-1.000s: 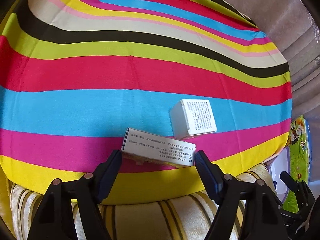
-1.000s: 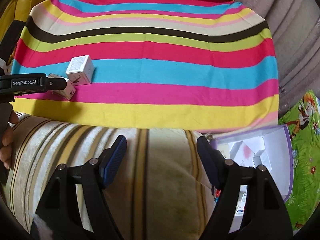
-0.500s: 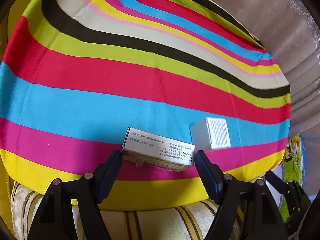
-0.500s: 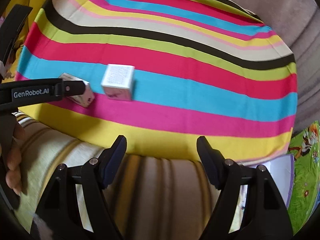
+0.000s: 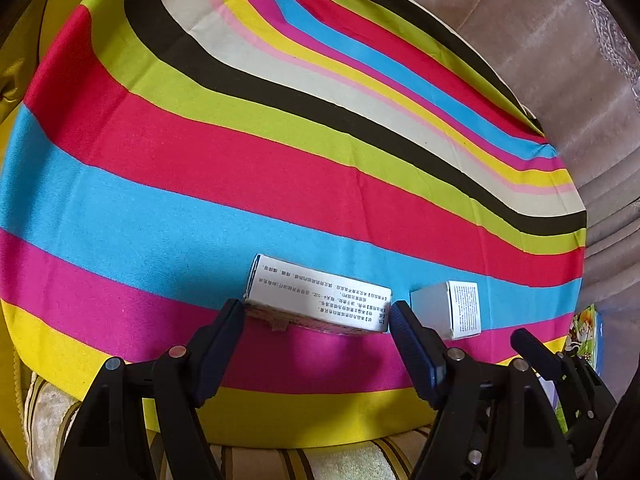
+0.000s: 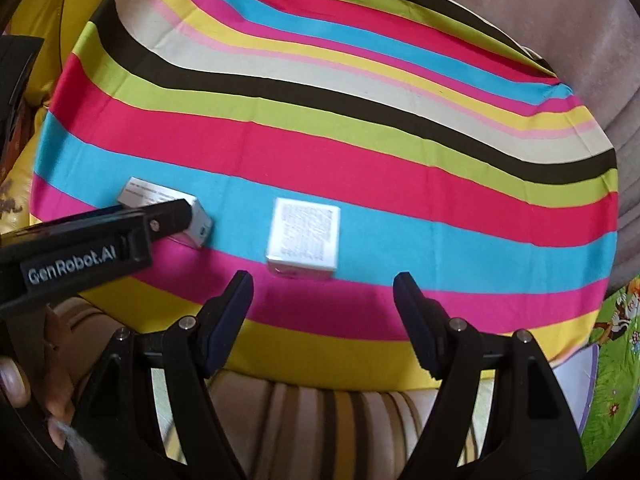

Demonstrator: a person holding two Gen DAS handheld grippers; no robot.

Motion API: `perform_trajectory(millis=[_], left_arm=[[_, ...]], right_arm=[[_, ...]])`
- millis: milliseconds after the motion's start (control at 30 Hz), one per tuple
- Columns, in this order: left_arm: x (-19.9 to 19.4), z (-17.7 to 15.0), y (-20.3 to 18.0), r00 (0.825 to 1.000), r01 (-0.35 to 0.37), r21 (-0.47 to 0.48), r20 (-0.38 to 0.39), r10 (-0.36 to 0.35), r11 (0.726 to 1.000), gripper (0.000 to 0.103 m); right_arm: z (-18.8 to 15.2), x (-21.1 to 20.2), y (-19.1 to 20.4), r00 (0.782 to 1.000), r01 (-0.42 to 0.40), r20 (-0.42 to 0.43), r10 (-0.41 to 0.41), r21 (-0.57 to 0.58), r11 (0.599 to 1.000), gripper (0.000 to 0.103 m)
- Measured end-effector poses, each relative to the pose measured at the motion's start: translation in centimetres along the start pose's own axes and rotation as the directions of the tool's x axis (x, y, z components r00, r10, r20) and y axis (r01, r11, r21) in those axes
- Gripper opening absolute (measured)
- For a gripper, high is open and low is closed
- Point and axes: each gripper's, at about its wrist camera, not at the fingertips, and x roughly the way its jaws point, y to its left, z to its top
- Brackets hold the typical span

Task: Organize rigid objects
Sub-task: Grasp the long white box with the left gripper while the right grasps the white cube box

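A long white box (image 5: 320,300) with printed text lies on the striped cloth (image 5: 240,184), across the blue and pink stripes. My left gripper (image 5: 318,310) is shut on it, one pad against each end. A white cube box (image 5: 448,308) sits just right of it, apart from it. In the right wrist view the cube box (image 6: 304,236) lies just beyond my right gripper (image 6: 323,284), which is open with nothing between its pads. The left gripper's finger (image 6: 172,212) covers part of the long box (image 6: 140,192) there. My right gripper (image 5: 532,344) shows at the lower right of the left wrist view.
The cloth covers a seat with a striped cushion (image 6: 320,420) at its near edge and a beige sofa back (image 5: 560,80) behind. A green play mat (image 6: 616,380) and a white and purple container (image 6: 576,368) lie at the right. A hand (image 6: 16,380) holds the left gripper.
The long box has moved left with the left gripper, away from the cube box. The right gripper has swung left over the cloth until the cube box lies just ahead of its tips.
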Motion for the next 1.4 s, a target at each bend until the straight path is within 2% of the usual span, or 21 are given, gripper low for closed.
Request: perform_trajectory(millis=[233, 300, 400, 500, 533, 567, 733, 933, 967, 1033, 1067, 1100, 1200, 1267, 1333, 1400], left_arm=[[0.0, -0.3, 0.2, 1.0, 0.002, 0.003, -0.006, -0.002, 1.0, 0.075], [0.2, -0.4, 0.5, 1.0, 0.006, -0.003, -0.026, -0.006, 1.0, 0.064], [0.2, -0.5, 0.5, 1.0, 0.011, -0.005, -0.026, -0.011, 1.0, 0.064], [0.1, -0.5, 0.8, 1.0, 0.01, -0.002, -0.025, -0.01, 1.0, 0.063], [0.1, -0.6, 0.8, 1.0, 0.012, -0.001, -0.025, -0.012, 1.0, 0.061], [0.2, -0.7, 0.7, 1.0, 0.016, 0.0, -0.025, -0.016, 1.0, 0.06], [0.1, -0.9, 1.1, 0.999, 0.036, 0.011, -0.035, -0.036, 0.999, 0.048], [0.6, -0.5, 1.0, 0.999, 0.036, 0.02, -0.036, -0.036, 0.999, 0.047], [0.6, -0.5, 0.8, 0.999, 0.034, 0.029, -0.037, -0.033, 0.999, 0.05], [0.5, -0.7, 0.7, 0.999, 0.034, 0.046, -0.034, -0.033, 0.998, 0.062], [0.2, -0.8, 0.9, 0.999, 0.024, 0.049, -0.027, -0.022, 0.998, 0.074], [-0.1, -0.8, 1.0, 1.0, 0.006, 0.048, -0.01, -0.005, 0.999, 0.08], [-0.3, -0.5, 1.2, 1.0, -0.01, 0.04, 0.008, 0.01, 0.999, 0.081], [-0.9, -0.3, 1.0, 1.0, -0.03, 0.069, 0.003, 0.03, 0.997, 0.081], [-1.8, -0.2, 0.1, 0.998, -0.062, 0.167, 0.006, 0.062, 0.984, 0.081], [-2.7, 0.0, -1.0, 0.993, -0.117, 0.292, 0.026, 0.114, 0.949, 0.082]], right_arm=[[1.1, 1.5, 0.0, 1.0, 0.007, -0.011, -0.007, 0.012, 1.0, 0.075], [1.4, 1.7, 0.1, 1.0, 0.015, -0.006, -0.015, 0.009, 1.0, 0.075], [1.8, 2.5, -0.1, 1.0, 0.016, -0.017, -0.015, 0.021, 1.0, 0.075], [1.8, 3.2, -0.5, 0.999, 0.013, -0.032, -0.012, 0.03, 0.999, 0.064], [1.9, 3.5, -0.5, 0.999, 0.016, -0.037, -0.015, 0.029, 0.999, 0.053], [1.9, 3.7, -0.5, 0.999, 0.023, -0.044, -0.022, 0.027, 0.999, 0.047], [1.8, 3.5, -0.6, 0.999, 0.019, -0.031, -0.018, 0.03, 0.999, 0.047], [1.4, 2.7, -1.6, 0.999, 0.039, -0.003, -0.039, 0.049, 0.998, 0.047], [1.2, 2.5, -1.9, 0.999, 0.044, 0.001, -0.044, 0.055, 0.998, 0.047], [1.1, 2.4, -2.6, 0.999, 0.045, 0.005, -0.046, 0.065, 0.997, 0.047], [1.0, 2.3, -2.9, 0.999, 0.047, 0.007, -0.048, 0.071, 0.996, 0.047], [0.9, 2.2, -3.2, 0.999, 0.048, 0.009, -0.049, 0.075, 0.996, 0.047], [0.3, 1.4, -4.1, 0.999, 0.048, 0.019, -0.05, 0.091, 0.995, 0.047], [-0.2, 0.9, -4.9, 0.999, 0.041, 0.024, -0.044, 0.099, 0.994, 0.047], [-0.6, 0.4, -5.6, 0.999, 0.043, 0.027, -0.047, 0.105, 0.994, 0.047], [-1.2, -0.2, -6.3, 0.998, 0.047, 0.031, -0.051, 0.109, 0.993, 0.047]])
